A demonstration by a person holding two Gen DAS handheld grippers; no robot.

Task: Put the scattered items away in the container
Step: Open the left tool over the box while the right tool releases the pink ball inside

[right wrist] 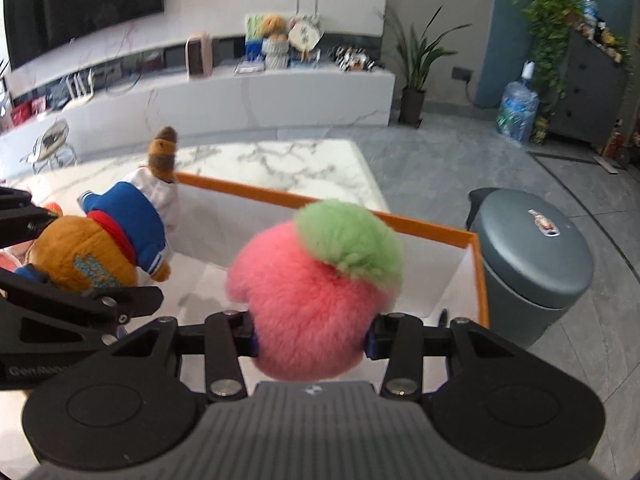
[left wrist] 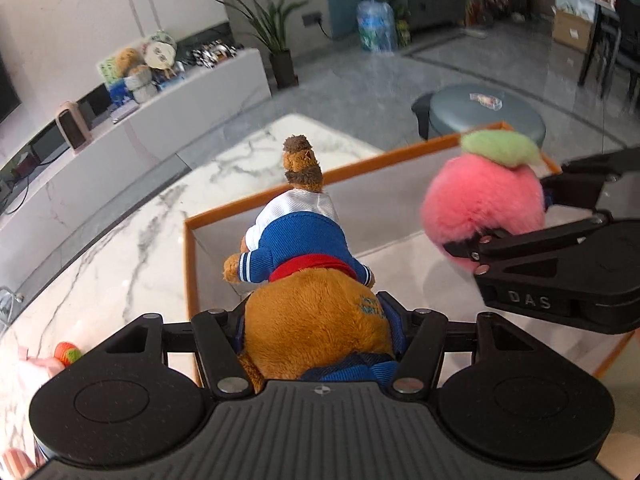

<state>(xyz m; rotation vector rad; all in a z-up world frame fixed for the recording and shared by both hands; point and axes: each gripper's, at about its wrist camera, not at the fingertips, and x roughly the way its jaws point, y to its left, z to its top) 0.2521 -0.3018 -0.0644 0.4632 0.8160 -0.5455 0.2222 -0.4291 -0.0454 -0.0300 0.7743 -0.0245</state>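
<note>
My left gripper [left wrist: 320, 320] is shut on a brown plush bear [left wrist: 316, 320] in a blue, red and white outfit, held over the near left corner of the orange-rimmed white box [left wrist: 256, 206]. My right gripper [right wrist: 312, 338] is shut on a fluffy pink peach plush with a green top [right wrist: 316, 296], held above the box's inside [right wrist: 440, 288]. The peach [left wrist: 484, 204] and the right gripper [left wrist: 520, 216] show at the right of the left wrist view. The bear [right wrist: 100, 248] shows at the left of the right wrist view.
The box stands on a white marble table [left wrist: 132, 240]. A small orange and green plush [left wrist: 68, 353] lies on the table at the left. A grey round bin [right wrist: 532, 264] stands on the floor just past the box's right side.
</note>
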